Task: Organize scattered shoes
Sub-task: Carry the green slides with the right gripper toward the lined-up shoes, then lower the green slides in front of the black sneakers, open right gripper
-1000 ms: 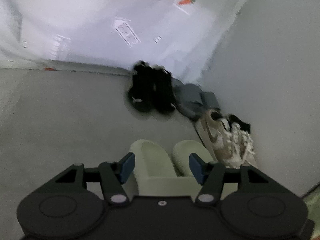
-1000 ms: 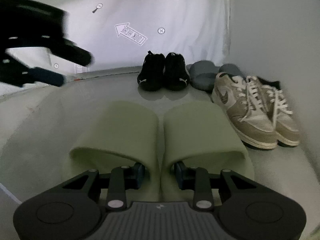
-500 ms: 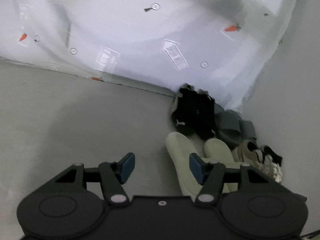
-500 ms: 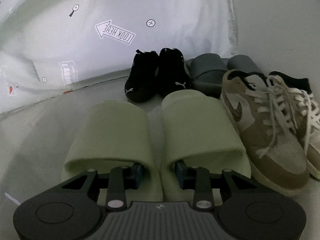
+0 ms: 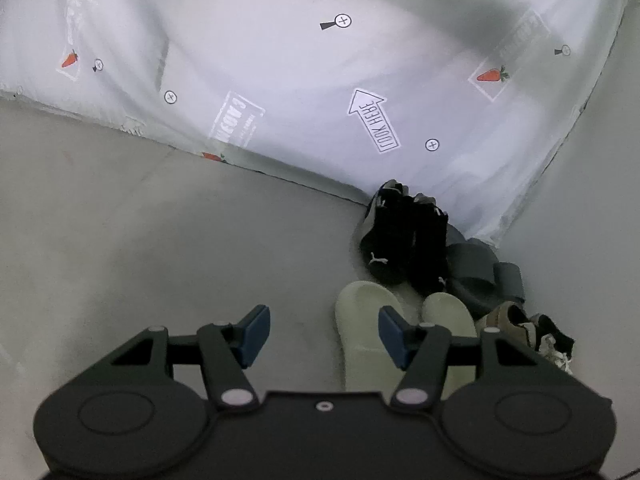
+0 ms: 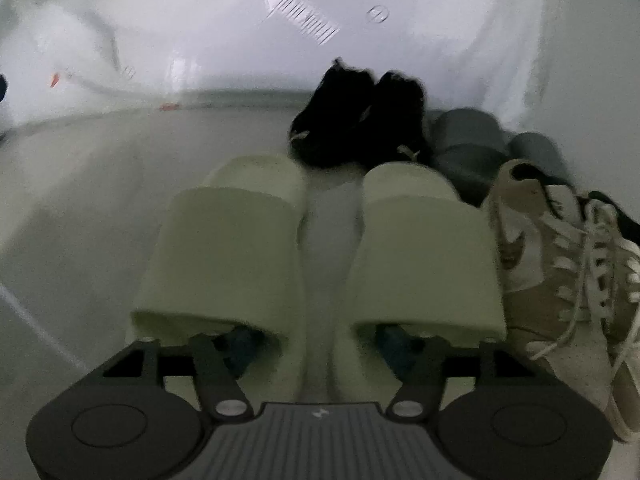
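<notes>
Now right gripper (image 6: 316, 344) fingers spread, tips inside green slides (image 6: 424, 248); left gripper (image 5: 320, 332) fingers spread, empty.

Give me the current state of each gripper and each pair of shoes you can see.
Left gripper: open, empty, above bare floor.
Right gripper: open, one of its fingers tucked under each strap of the green slides.
Green slides: upright, side by side, small gap between.
Black sneakers: upright, paired by the sheet.
Grey slides: paired, partly hidden.
Beige sneakers: upright, laced, right of the green slides.
</notes>
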### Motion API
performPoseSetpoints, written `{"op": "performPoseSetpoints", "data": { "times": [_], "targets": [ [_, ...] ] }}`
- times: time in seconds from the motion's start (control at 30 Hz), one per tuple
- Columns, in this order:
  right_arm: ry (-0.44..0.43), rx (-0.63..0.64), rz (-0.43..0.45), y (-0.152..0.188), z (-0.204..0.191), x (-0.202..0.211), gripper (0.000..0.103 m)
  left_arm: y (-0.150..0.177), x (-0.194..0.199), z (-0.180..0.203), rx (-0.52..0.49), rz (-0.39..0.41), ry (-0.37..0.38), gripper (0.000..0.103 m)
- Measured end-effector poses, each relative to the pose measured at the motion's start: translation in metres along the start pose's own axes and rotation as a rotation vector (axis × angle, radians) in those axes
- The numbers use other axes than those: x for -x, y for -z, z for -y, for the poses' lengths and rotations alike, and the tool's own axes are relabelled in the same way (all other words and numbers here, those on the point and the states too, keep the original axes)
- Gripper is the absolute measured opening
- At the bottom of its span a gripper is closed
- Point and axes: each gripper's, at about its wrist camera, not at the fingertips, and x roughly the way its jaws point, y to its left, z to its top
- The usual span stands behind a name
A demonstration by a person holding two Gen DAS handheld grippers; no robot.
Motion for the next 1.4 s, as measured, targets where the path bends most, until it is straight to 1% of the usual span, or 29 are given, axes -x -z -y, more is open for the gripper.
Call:
{"op": "performPoseSetpoints", "data": {
  "times": [0.07,0.17,0.23,0.27,0.37,0.47,0.53,0.57,0.6,0.63,0.7,0.77,0.8,0.87,0.9,0.93,0.97,1.03,1.13,1.23,1.3,1.4],
  "targets": [
    [-0.033,-0.029,-0.057,-0.007,0.006,0.003,0.080,0.000,-0.001,0.000,0.004,0.000,0.003,0.061],
    [-0.062,-0.020,-0.124,-0.017,0.014,0.009,0.084,0.002,-0.002,-0.003,0.018,-0.003,0.002,0.061],
    [-0.062,0.030,-0.162,-0.018,0.014,0.009,0.091,0.002,-0.003,-0.005,0.029,-0.004,0.000,0.061],
    [-0.059,0.118,-0.230,-0.018,0.010,0.009,0.092,0.002,-0.003,-0.006,0.034,-0.003,-0.001,0.061],
    [-0.055,0.227,-0.261,-0.013,0.005,0.014,0.092,0.002,-0.003,-0.009,0.044,0.002,-0.005,0.061],
    [-0.104,0.193,-0.289,-0.015,0.009,0.021,0.092,0.002,-0.002,-0.013,0.056,0.005,-0.005,0.061],
    [-0.168,0.112,-0.216,-0.023,0.014,0.035,0.093,0.002,-0.002,-0.015,0.062,0.004,-0.005,0.061],
    [-0.200,0.071,-0.179,-0.026,0.016,0.042,0.097,0.002,-0.002,-0.016,0.065,0.003,-0.005,0.061],
    [-0.237,0.002,-0.136,-0.033,0.016,0.046,0.099,0.003,-0.003,-0.017,0.068,0.001,-0.004,0.061],
    [-0.250,-0.025,-0.119,-0.038,0.013,0.044,0.099,0.003,-0.004,-0.017,0.071,-0.003,-0.003,0.061],
    [-0.252,-0.025,-0.102,-0.043,0.008,0.038,0.099,0.002,-0.005,-0.018,0.079,-0.010,0.006,0.061],
    [-0.220,0.046,-0.072,-0.048,-0.017,0.020,0.099,0.002,-0.004,-0.016,0.078,-0.009,0.020,0.061],
    [-0.210,0.054,-0.085,-0.049,-0.023,0.011,0.099,0.002,-0.004,-0.015,0.075,-0.007,0.021,0.061],
    [-0.193,0.029,-0.141,-0.051,-0.030,-0.006,0.097,0.002,0.000,-0.015,0.065,0.002,0.013,0.061],
    [-0.164,0.003,-0.149,-0.051,-0.032,-0.013,0.095,0.002,0.002,-0.017,0.069,0.005,0.008,0.061],
    [-0.143,-0.001,-0.138,-0.052,-0.033,-0.017,0.091,0.002,0.003,-0.020,0.079,0.008,-0.001,0.061],
    [-0.142,-0.010,-0.125,-0.052,-0.032,-0.018,0.090,0.002,0.004,-0.022,0.088,0.010,-0.008,0.061],
    [-0.141,-0.030,-0.099,-0.053,-0.030,-0.018,0.090,0.002,0.005,-0.029,0.119,0.013,-0.027,0.061],
    [-0.100,-0.060,-0.071,-0.059,-0.032,-0.025,0.089,0.001,0.005,-0.034,0.140,0.016,-0.037,0.061],
    [-0.069,-0.100,-0.067,-0.067,-0.030,-0.035,0.089,-0.001,0.005,-0.034,0.132,0.020,-0.036,0.061],
    [-0.030,-0.146,-0.065,-0.069,-0.027,-0.039,0.089,-0.002,0.004,-0.033,0.124,0.022,-0.034,0.061],
    [-0.012,-0.194,-0.073,-0.070,-0.024,-0.043,0.089,-0.004,0.005,-0.033,0.113,0.031,-0.036,0.061]
  ]
}}
